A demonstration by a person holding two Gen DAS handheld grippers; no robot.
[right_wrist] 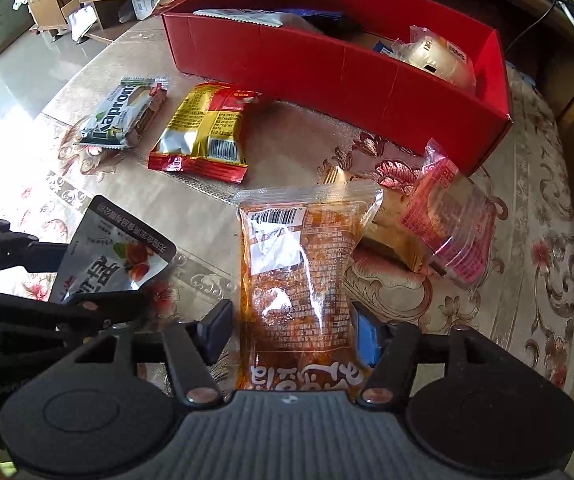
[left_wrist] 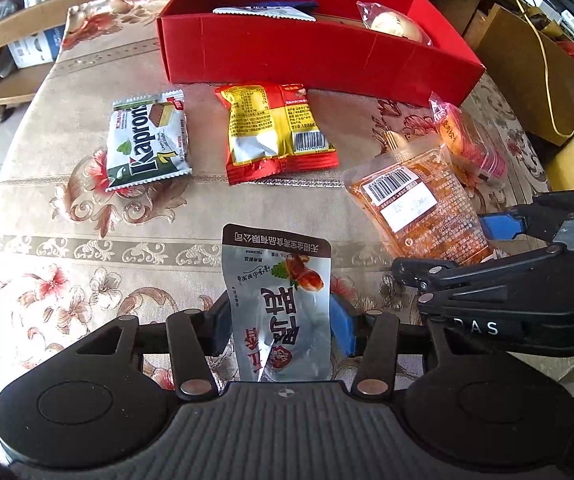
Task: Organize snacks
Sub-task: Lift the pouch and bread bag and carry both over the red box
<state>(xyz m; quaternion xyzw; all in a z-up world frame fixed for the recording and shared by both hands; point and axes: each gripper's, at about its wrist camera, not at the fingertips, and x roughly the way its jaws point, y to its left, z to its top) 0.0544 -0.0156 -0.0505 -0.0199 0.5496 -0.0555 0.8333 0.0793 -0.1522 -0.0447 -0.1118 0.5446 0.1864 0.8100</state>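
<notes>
Left wrist: your left gripper (left_wrist: 281, 326) pinches the silver pouch (left_wrist: 283, 300) between its 2 pads, above the tablecloth (left_wrist: 87, 248), with the red box (left_wrist: 307, 56) beyond.

Right wrist: your right gripper (right_wrist: 293, 330) clamps the orange packet (right_wrist: 299, 280), its far end toward the box (right_wrist: 327, 64).

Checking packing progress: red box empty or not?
Not empty. Red box already holds a white-edged packet and a clear-wrapped bun.

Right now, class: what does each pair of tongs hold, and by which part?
Left tongs pinch the silver pouch across its lower half. Right tongs grip the clear orange packet by its near end.
</notes>
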